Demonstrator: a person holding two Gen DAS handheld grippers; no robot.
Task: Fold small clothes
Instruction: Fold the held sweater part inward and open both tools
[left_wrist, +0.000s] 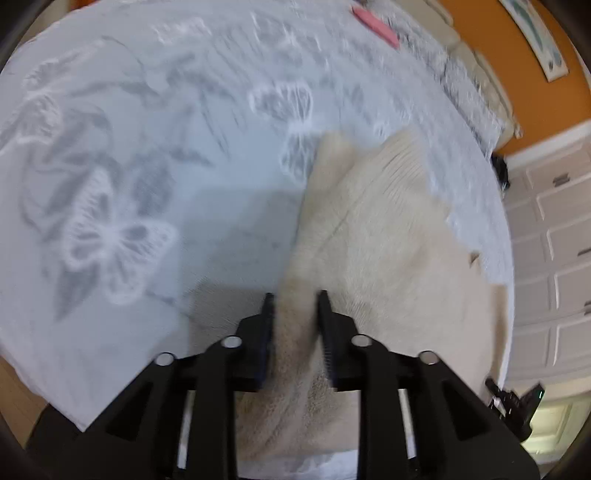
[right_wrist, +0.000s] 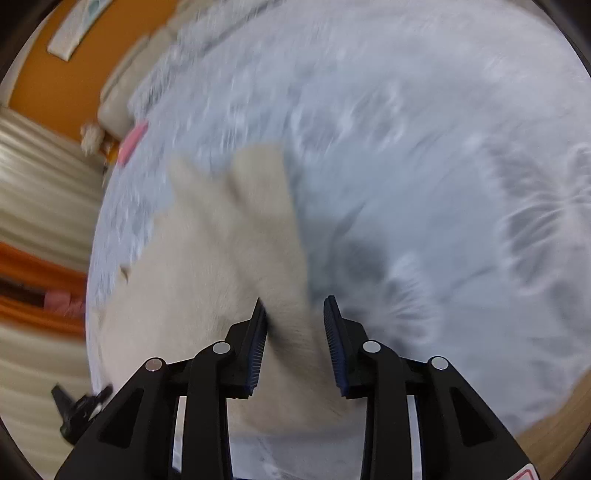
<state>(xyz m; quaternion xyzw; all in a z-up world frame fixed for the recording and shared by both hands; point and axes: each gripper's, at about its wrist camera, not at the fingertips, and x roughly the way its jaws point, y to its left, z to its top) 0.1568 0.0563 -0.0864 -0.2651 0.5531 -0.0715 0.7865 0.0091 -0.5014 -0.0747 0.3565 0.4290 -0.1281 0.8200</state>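
Garment (left_wrist: 369, 229) (cream) bunched between left gripper (left_wrist: 295, 299) jaws.

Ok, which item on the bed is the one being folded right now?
On the bed's pale blue butterfly-print cover, look at the near edge. The cream fleece garment lies there, a fold of it between each gripper's fingers; the only other item is a small pink one far off.

Cream knit garment (left_wrist: 369, 229) spread flat on butterfly-print bedspread (left_wrist: 110, 184).
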